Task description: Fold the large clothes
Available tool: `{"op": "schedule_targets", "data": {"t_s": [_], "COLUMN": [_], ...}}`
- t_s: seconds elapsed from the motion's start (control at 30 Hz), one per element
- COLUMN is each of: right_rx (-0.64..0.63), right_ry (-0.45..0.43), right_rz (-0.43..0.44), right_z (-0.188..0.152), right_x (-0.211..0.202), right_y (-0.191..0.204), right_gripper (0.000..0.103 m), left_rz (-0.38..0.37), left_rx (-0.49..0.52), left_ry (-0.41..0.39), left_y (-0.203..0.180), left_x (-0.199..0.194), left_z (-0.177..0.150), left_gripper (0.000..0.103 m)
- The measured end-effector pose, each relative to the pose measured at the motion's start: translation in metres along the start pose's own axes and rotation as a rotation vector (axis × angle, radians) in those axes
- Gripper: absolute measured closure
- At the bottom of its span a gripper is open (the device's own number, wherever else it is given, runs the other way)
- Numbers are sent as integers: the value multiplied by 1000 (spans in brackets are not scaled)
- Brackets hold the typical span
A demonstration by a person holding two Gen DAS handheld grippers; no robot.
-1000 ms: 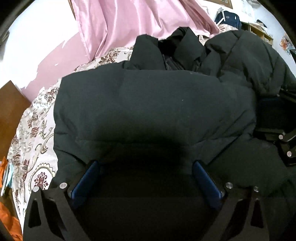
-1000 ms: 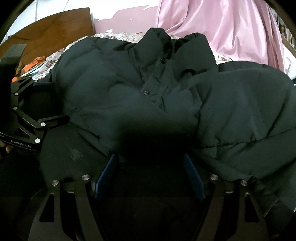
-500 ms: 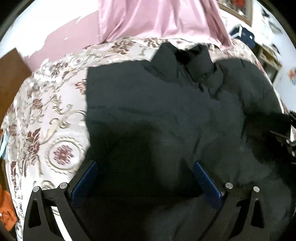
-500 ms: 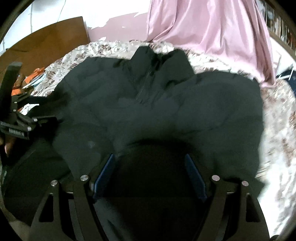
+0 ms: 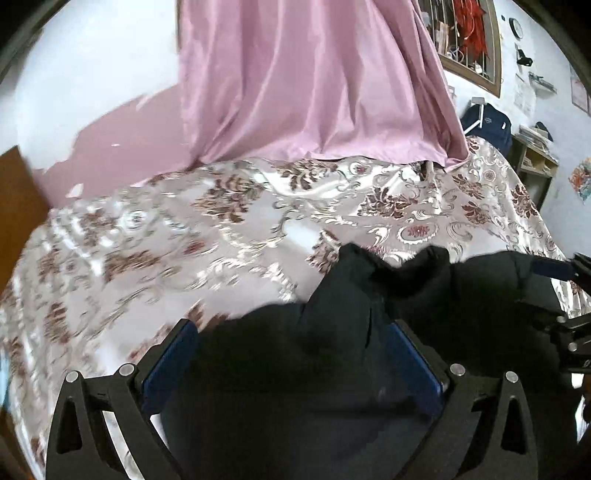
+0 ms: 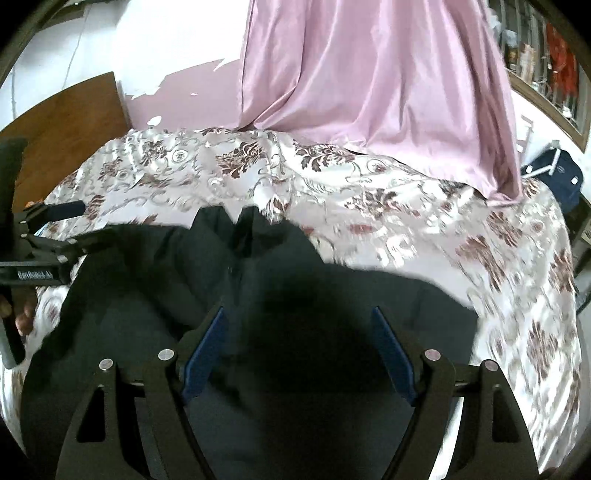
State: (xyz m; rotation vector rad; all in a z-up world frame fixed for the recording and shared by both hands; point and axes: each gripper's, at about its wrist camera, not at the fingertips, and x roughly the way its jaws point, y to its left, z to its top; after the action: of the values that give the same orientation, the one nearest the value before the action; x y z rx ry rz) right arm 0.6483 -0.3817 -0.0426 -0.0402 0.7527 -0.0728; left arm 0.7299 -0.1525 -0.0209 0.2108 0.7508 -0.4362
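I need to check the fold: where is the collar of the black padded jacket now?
The collar of the black padded jacket sits centre-left in the right wrist view, on the floral satin bedspread, below the pink curtain.

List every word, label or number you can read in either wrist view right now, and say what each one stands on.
"GenRobot.AI", blurred and only roughly legible: white print on the black frame of the left tool, seen at the left edge of the right wrist view.
Wall clock: dial too small to read.
Papers and pictures on the wall: too blurred to read.
Black jacket, bedspread: no text visible.
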Motion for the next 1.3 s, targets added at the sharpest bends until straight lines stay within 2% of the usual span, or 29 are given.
{"op": "schedule_targets", "data": {"t_s": [0.1, 0.13, 0.2, 0.27, 0.3, 0.37, 0.4, 0.43, 0.47, 0.57, 0.67, 0.77, 0.8, 0.97, 1.07, 1.2, 1.3], "right_rx": [-10, -9, -12, -9, -9, -16, -13, -2, 9, 85, 149, 205, 229, 300, 268, 207, 168], "right_ry": [38, 56, 102, 141, 160, 183, 166, 147, 137, 92, 22, -49, -75, -139, -111, -16, 7], "right_rz": [2, 6, 30, 52, 73, 70, 61, 57, 57, 86, 120, 159, 174, 240, 234, 169, 128], "right_z": [28, 34, 47, 52, 54, 53, 53, 52, 51, 47, 38, 22, 14, -32, -60, -88, -101], "right_x": [40, 50, 79, 102, 114, 130, 134, 137, 137, 132, 116, 92, 83, 50, 45, 68, 82], "right_y": [5, 8, 9, 13, 14, 19, 21, 22, 22, 13, 1, -14, -20, -43, -46, -42, -39], "right_gripper": [34, 39, 42, 46, 48, 66, 66, 71, 78, 88, 90, 92, 93, 96, 97, 97, 98], "left_rz": [-54, -68, -123, -177, -213, -269, -303, -318, -334, -312, -308, -340, -361, -359, -343, -307, -288], "left_rx": [-19, -29, -78, -119, -133, -150, -152, -152, -153, -171, -224, -268, -272, -285, -275, -253, -246], "left_ry": [15, 11, 27, 53, 55, 47, 36, 32, 27, 3, -30, -66, -83, -86, -47, 20, 23], "left_y": [2, 3, 12, 19, 21, 21, 20, 18, 16, 14, 23, 33, 35, 50, 56, 54, 51], "left_x": [33, 38, 62, 77, 83, 88, 88, 87, 86, 82, 72, 54, 44, 15, 19, 38, 46], "left_z": [12, 14, 17, 18, 18, 18, 17, 16, 15, 12, 8, -1, -7, -38, -57, -80, -89], "left_gripper": [3, 4, 11, 36, 42, 65, 72, 87, 94, 96, 97, 98, 98, 98, 98, 98, 98]}}
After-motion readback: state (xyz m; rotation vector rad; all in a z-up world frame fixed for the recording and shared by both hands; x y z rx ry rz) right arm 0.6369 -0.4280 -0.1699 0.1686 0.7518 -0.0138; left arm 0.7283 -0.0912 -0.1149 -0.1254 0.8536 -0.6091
